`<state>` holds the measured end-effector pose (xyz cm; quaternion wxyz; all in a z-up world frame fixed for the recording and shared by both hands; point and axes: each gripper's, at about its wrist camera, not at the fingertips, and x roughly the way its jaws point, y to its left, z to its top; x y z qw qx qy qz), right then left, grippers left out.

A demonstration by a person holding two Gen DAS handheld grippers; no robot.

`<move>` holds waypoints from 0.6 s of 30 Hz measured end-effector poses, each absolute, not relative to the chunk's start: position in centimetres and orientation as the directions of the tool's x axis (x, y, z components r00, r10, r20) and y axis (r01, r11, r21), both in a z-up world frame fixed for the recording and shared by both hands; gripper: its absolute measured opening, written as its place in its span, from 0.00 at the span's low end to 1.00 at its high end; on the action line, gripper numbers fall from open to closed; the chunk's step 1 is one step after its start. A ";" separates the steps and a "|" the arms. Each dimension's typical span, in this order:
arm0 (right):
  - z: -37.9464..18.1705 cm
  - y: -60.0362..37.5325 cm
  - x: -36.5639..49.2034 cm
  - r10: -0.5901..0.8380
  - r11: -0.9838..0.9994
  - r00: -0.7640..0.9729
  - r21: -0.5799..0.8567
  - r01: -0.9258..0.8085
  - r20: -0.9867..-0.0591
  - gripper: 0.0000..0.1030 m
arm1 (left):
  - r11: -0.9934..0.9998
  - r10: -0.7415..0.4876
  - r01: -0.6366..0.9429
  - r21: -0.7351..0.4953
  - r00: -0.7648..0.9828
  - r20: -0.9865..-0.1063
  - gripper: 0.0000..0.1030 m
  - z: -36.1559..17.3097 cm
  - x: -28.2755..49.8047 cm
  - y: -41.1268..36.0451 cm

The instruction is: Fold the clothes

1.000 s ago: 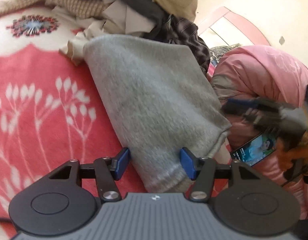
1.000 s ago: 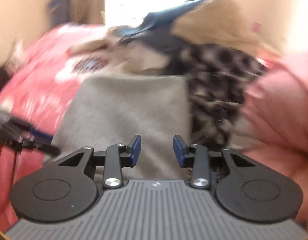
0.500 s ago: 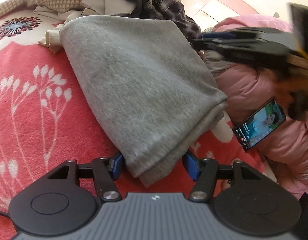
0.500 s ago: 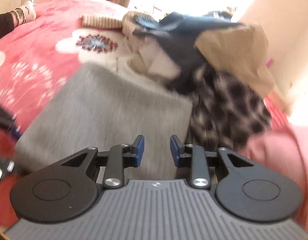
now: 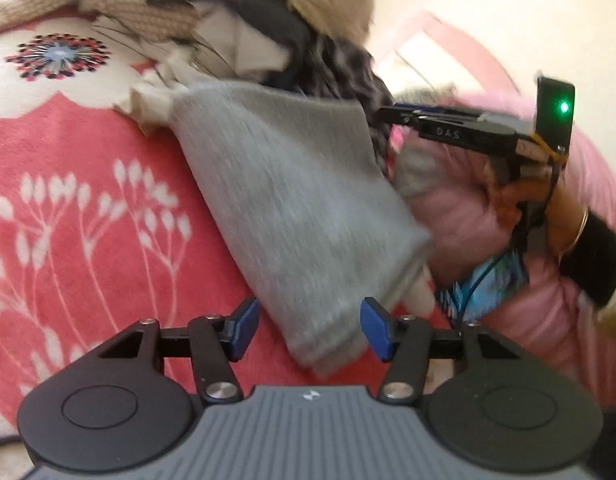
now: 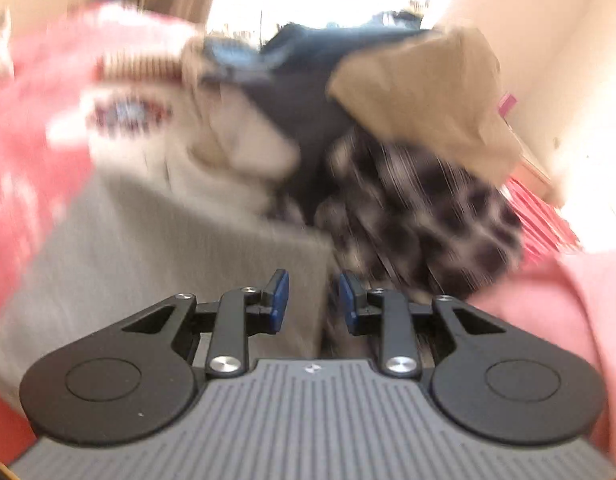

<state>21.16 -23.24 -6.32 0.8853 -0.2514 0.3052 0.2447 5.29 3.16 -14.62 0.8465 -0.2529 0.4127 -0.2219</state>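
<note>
While the folded grey garment (image 5: 292,208) lay flat on the bed: it had two or more layers stacked at its near end, one long edge beside the pile of unfolded clothes (image 5: 244,12).
Grey garment, change: against the half-second-earlier view its near corner sat between the left gripper's pads but a little ahead of them, no longer tucked in as deep.
Meaning for the task: I judged this piece close to finished, a fold laid down and the grippers repositioning, with the pile still to do.
Left gripper (image 5: 309,326): jaws stood about half apart and had just narrowed slightly; the garment's corner lay in the gap, neither pad pressing on it.
Right gripper (image 6: 312,300): jaws had been closing over the past second to a narrow gap; nothing gripped, the garment's far edge and the checked cloth (image 6: 423,224) only showing behind them.
Right gripper from the left view: it had swung over to the garment's far corner, beside the pink quilt (image 5: 487,216).
Bed blanket (image 5: 68,200): red with white flower print, under everything.
Phone (image 5: 487,284): screen lit, lying by the quilt.
</note>
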 end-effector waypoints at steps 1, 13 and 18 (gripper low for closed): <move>-6.3 -22.5 21.9 0.313 0.762 0.681 -0.253 -0.596 -0.662 0.25 | 0.777 -0.574 0.146 -0.612 0.564 -0.594 0.55 -14.8 5.7 2.9; -5.5 -26.5 26.1 0.277 0.918 0.598 0.023 -0.396 -0.752 0.31 | 0.760 -0.566 0.070 -0.646 0.559 -0.606 0.58 -16.1 7.5 3.8; -3.8 -31.7 23.5 0.386 0.911 0.517 0.227 -0.345 -0.764 0.69 | 0.700 -0.606 0.022 -0.714 0.546 -0.578 0.59 -17.4 9.7 5.0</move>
